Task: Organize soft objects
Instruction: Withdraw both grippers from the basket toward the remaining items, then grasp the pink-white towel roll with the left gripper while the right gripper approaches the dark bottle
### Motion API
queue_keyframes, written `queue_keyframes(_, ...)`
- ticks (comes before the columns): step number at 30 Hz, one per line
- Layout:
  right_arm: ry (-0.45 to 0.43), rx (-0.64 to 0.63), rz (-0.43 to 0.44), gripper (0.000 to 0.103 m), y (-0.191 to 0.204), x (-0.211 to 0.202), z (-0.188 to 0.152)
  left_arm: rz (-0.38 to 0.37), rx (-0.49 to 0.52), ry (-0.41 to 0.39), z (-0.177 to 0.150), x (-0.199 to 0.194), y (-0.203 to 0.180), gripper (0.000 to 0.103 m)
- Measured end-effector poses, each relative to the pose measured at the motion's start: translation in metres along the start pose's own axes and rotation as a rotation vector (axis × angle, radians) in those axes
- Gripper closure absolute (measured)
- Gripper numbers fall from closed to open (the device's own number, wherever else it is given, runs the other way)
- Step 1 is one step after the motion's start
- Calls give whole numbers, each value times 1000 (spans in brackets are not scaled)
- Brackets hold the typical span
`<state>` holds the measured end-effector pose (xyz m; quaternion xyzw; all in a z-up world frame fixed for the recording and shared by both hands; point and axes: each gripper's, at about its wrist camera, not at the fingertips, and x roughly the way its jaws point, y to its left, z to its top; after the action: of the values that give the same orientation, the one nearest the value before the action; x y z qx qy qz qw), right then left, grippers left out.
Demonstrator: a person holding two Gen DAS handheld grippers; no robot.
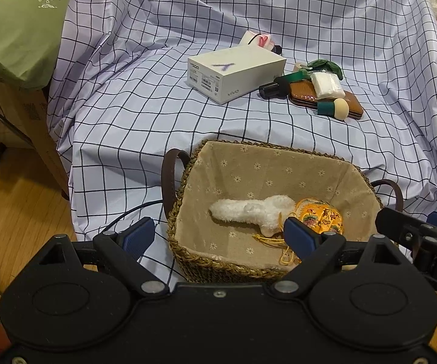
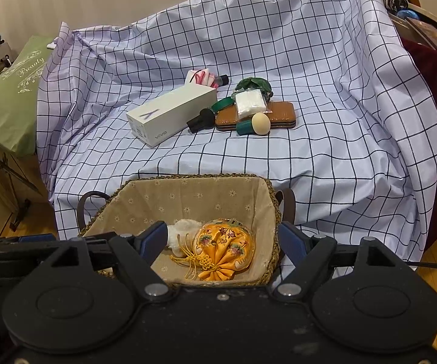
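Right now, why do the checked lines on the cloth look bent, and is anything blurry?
Left wrist view: the fisheye lens bows the checked cloth lines and darkens the corners; the white box is sharp. Right wrist view: same bending toward the edges, soft indoor light; the orange pouch is sharp.

— How does the light look from my two cameras?

— Soft and even, warm indoors. I can't tell where it comes from. The checked cloth is bright but not blown out, with gentle shading in its folds.

— Shadows?

— Faint ones under the white box and inside the basket. My left gripper reads nearly black, little detail.

— Sharpness?

— The middle is fairly crisp; print on the box is slightly smeared. The grid lines bow toward the edges, and the corners go dark. My right gripper looks dusty, with small highlights on its screws.
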<state>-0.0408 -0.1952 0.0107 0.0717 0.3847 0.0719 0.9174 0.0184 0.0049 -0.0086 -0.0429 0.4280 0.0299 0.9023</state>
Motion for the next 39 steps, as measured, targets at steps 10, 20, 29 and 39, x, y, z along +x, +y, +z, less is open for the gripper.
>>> queue_keyframes(10,8,18,-32,22,-6,14,13,12,36,6,10,11,-6,14)
queue_keyframes(20,18,31,-64,19,-9,39,44,21,80,16,26,27,-11,14)
queue_keyframes(29,48,14,-74,18,-5,72,71,7,105,33,50,47,-10,14)
queue_keyframes(39,57,30,-65,17,-9,110,112,-12,139,34,88,75,-9,14)
